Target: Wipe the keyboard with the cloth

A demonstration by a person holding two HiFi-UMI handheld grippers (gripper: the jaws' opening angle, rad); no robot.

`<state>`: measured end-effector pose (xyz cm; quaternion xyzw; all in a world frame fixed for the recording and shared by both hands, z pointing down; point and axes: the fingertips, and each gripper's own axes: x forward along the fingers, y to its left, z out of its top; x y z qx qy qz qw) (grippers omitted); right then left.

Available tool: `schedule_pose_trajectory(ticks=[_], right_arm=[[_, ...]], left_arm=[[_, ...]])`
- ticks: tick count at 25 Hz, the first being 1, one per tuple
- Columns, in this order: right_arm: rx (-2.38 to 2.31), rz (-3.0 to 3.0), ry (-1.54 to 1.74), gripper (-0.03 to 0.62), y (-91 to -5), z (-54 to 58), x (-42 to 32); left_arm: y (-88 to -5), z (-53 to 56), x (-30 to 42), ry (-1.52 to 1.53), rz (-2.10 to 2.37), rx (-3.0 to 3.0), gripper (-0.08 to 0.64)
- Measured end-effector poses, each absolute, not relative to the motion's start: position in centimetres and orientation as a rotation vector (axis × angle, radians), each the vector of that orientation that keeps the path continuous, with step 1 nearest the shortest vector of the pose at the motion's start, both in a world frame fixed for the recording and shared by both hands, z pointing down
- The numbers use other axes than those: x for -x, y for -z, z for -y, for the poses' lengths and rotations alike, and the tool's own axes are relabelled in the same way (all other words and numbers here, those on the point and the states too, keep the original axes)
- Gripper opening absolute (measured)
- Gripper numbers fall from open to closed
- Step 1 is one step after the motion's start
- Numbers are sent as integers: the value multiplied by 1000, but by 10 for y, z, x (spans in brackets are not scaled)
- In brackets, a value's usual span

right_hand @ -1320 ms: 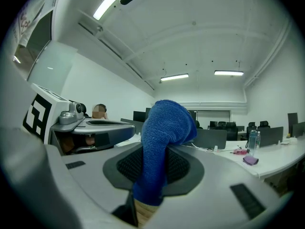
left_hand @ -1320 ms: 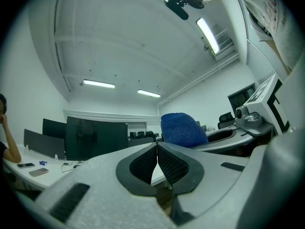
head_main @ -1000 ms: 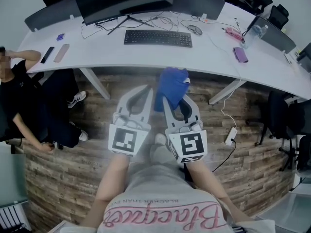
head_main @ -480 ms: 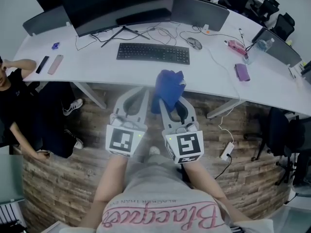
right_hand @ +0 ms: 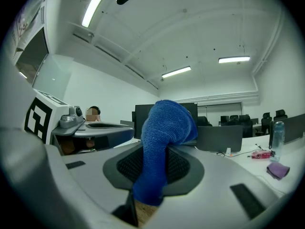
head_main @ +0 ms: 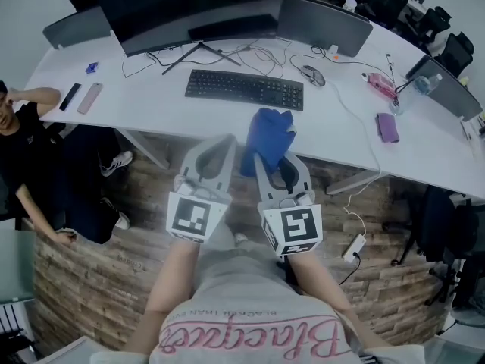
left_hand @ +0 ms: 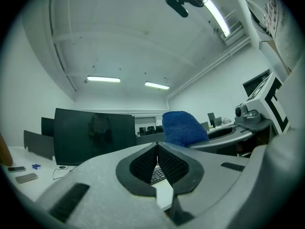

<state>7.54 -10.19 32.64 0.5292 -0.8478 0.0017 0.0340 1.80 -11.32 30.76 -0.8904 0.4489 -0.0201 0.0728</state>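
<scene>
Cloth (head_main: 270, 133) has been brought nearer the keyboard (head_main: 244, 89), clamped in the right hand-held gripper (head_main: 265, 160). Left hand-held gripper (head_main: 226, 147) is kept closed, empty.

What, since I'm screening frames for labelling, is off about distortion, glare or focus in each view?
Head view: the wide-angle lens bows the white desk into a curve; the light is even and the keyboard is sharp. Left gripper view: a fisheye circle with dark corners, and the ceiling strip light is blown out. Right gripper view: the same fisheye, yet the cloth shows a crisp weave.
</scene>
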Motion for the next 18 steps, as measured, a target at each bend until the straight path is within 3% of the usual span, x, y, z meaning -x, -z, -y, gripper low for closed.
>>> schedule_pose_trajectory(ticks=[18], right_arm=[[-1601,2607,0,92,-330,193,-60]], left_arm=[[-317,206,6,74,-1386,2658,5]])
